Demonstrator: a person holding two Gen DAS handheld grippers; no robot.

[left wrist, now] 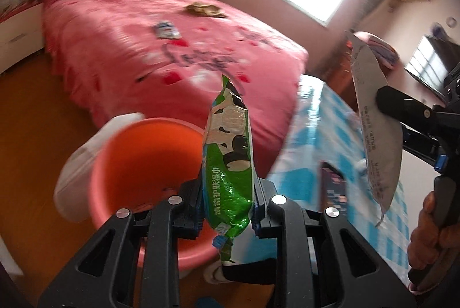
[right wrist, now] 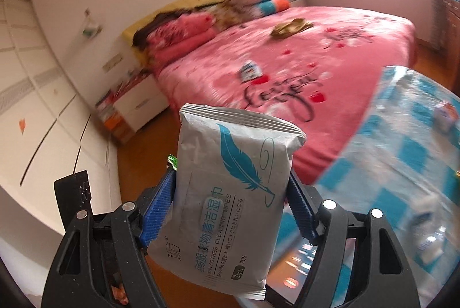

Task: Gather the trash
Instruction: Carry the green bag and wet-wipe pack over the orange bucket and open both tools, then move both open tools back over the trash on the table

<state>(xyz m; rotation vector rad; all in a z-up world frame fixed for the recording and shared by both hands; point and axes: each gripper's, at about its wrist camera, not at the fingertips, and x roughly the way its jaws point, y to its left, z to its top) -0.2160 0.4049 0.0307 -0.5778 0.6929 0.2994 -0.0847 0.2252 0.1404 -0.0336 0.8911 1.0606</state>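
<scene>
Left gripper (left wrist: 227,201) pinches a green packet (left wrist: 228,152) above the orange bin (left wrist: 138,164), lower centre, likely to drop it, while right gripper (right wrist: 230,210) clamps a grey pack (right wrist: 230,198).

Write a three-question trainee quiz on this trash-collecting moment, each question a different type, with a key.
1. True or false: the left gripper is shut on the green cow-print wet-wipe packet.
2. Multiple choice: what does the right gripper hold? A) a glass bottle B) the grey wipes packet with a blue feather C) nothing
3. Fill in: the round orange plastic bin stands on the floor beside the ____ bed, where a small blue-and-white wrapper and a crumpled brown-gold wrapper lie.

Key: 1 true; 2 B; 3 pink.
</scene>
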